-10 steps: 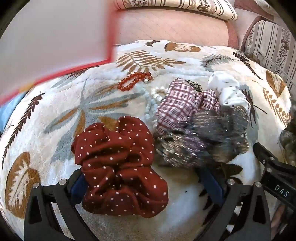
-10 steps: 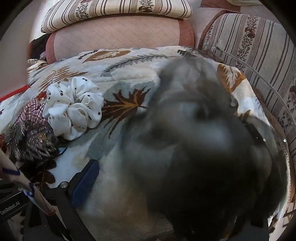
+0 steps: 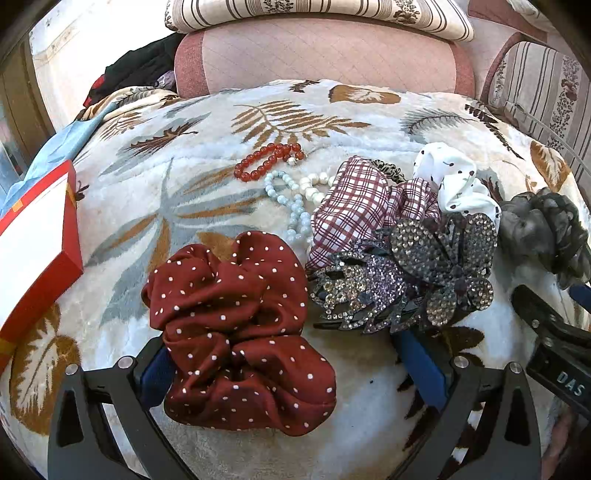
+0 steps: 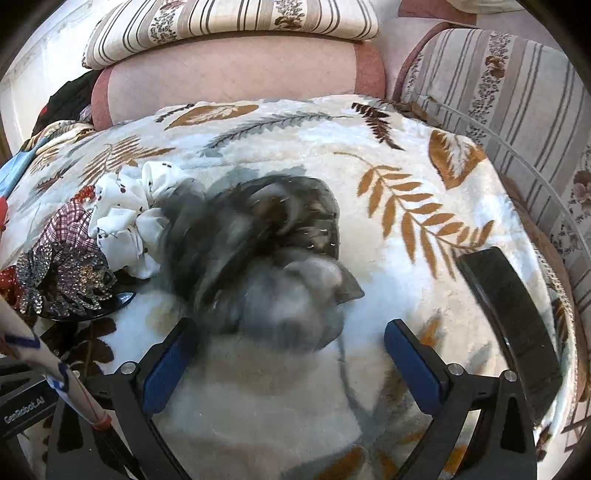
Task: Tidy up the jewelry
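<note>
A dark red dotted scrunchie (image 3: pixel 240 332) lies on the leaf-print blanket (image 3: pixel 155 206) between the fingers of my left gripper (image 3: pixel 288 369), which is open; the fabric overlaps the left pad and stays clear of the right one. A grey scrunchie (image 4: pixel 258 258), blurred, sits on the blanket just ahead of my open right gripper (image 4: pixel 291 365), outside its pads; it also shows as the grey scrunchie (image 3: pixel 543 232) at the right. Behind lie rhinestone claw clips (image 3: pixel 406 273), a plaid scrunchie (image 3: pixel 354 206), a white dotted scrunchie (image 3: pixel 454 184), a red bead bracelet (image 3: pixel 269 160), and pale blue beads (image 3: pixel 295 210).
A red and white box (image 3: pixel 33 251) rests at the blanket's left edge. A black curved piece (image 4: pixel 509 332) lies at the right near a clear curved rim (image 4: pixel 554 206). Striped cushions (image 4: pixel 229 22) and a pink bolster (image 4: pixel 236 74) stand behind.
The grey scrunchie, close in front of the right camera before, now lies farther out on the blanket. The box that covered the left view's upper left now sits low at the left.
</note>
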`<state>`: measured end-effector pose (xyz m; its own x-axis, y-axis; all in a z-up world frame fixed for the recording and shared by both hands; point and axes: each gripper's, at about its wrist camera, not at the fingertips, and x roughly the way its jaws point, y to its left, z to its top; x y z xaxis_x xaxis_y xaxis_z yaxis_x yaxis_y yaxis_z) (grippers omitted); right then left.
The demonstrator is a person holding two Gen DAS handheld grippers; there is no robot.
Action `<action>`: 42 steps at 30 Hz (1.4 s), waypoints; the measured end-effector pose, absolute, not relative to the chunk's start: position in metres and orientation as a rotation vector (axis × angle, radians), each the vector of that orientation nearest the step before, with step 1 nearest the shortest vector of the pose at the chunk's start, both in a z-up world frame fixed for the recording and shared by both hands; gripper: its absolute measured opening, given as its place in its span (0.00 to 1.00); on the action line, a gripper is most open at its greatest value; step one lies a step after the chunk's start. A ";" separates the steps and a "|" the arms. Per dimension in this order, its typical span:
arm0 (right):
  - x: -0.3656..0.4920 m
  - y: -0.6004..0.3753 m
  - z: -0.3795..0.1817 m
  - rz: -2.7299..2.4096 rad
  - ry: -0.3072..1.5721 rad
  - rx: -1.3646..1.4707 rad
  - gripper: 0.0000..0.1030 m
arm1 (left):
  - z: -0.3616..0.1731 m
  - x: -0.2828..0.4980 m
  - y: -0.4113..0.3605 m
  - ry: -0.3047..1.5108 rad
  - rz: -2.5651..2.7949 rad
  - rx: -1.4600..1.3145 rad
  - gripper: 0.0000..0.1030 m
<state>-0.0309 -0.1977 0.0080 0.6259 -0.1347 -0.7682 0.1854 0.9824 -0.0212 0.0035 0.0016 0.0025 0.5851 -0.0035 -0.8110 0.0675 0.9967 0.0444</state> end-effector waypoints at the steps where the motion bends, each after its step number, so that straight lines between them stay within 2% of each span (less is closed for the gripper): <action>1: -0.035 -0.198 0.010 -0.186 0.869 0.067 0.99 | 0.002 0.002 0.002 0.942 -0.040 0.074 1.00; 14: -0.101 -0.190 0.061 -0.137 0.730 0.153 0.99 | 0.002 0.002 0.001 0.927 -0.032 0.075 1.00; 16: -0.107 -0.183 0.064 -0.131 0.733 0.128 0.99 | 0.002 0.003 -0.001 1.021 -0.044 0.074 1.00; 20: -0.128 -0.174 0.073 -0.106 0.687 0.117 0.99 | 0.012 -0.005 0.006 1.083 -0.073 0.082 1.00; 21: -0.131 -0.173 0.076 -0.101 0.688 0.127 0.99 | 0.021 -0.012 0.014 1.099 -0.049 0.058 0.97; 23: -0.147 -0.172 0.086 -0.091 0.665 0.128 0.99 | 0.047 -0.036 0.030 1.003 -0.052 -0.010 0.94; 26: -0.168 -0.172 0.099 -0.084 0.633 0.131 0.99 | 0.106 -0.078 0.044 0.818 -0.044 -0.004 0.94; 30: -0.192 -0.171 0.120 -0.065 0.592 0.166 0.99 | 0.149 -0.136 0.051 0.648 -0.059 -0.003 0.95; 36: -0.209 -0.165 0.143 -0.027 0.572 0.212 0.99 | 0.169 -0.167 0.098 0.586 -0.117 -0.203 0.95; 42: -0.215 -0.162 0.151 -0.024 0.565 0.194 0.99 | 0.175 -0.169 0.099 0.599 -0.102 -0.180 0.95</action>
<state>-0.2153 -0.1622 0.1505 0.8446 0.0304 -0.5346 0.0763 0.9814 0.1764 -0.1687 0.0989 0.1753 0.8217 -0.1471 -0.5506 0.0429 0.9793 -0.1977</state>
